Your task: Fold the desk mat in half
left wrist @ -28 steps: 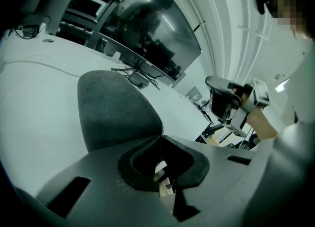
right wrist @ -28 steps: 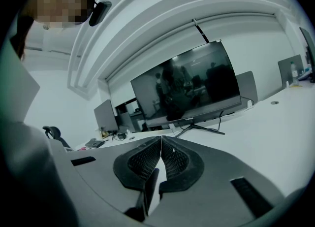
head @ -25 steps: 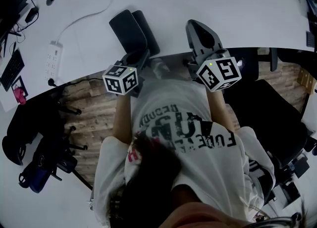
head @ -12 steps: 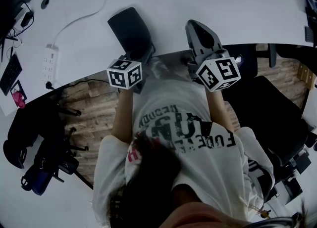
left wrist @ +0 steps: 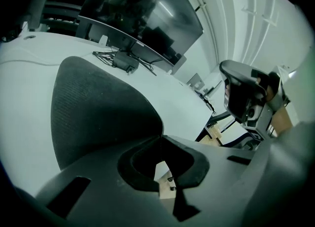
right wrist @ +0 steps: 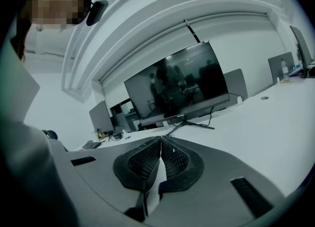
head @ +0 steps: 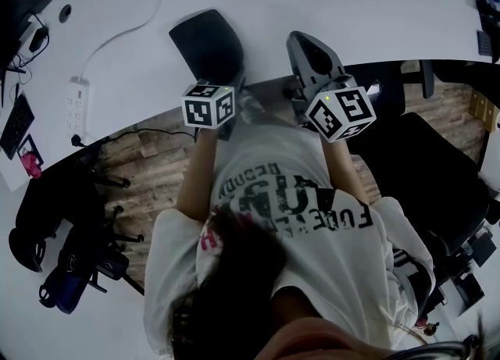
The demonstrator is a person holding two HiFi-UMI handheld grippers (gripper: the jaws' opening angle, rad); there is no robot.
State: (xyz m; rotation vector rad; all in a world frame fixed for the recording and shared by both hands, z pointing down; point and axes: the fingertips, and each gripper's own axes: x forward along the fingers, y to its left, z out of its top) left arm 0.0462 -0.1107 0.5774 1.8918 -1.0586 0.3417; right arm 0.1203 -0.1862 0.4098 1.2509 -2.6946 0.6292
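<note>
Left tongs (left wrist: 161, 136) pinch the desk mat (left wrist: 98, 108) (head view hides the contact).

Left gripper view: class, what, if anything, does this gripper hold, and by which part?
The desk mat, pinched at its near edge between the closed jaw tips of the left gripper.

desk mat (head: 205, 44) | dark, textured | on white desk (head: 351, 7), near edge

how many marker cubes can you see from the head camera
2. One marker cube sits on the left gripper, which pinches the desk mat. The other sits on the right gripper, to its right. None seems hidden.
</note>
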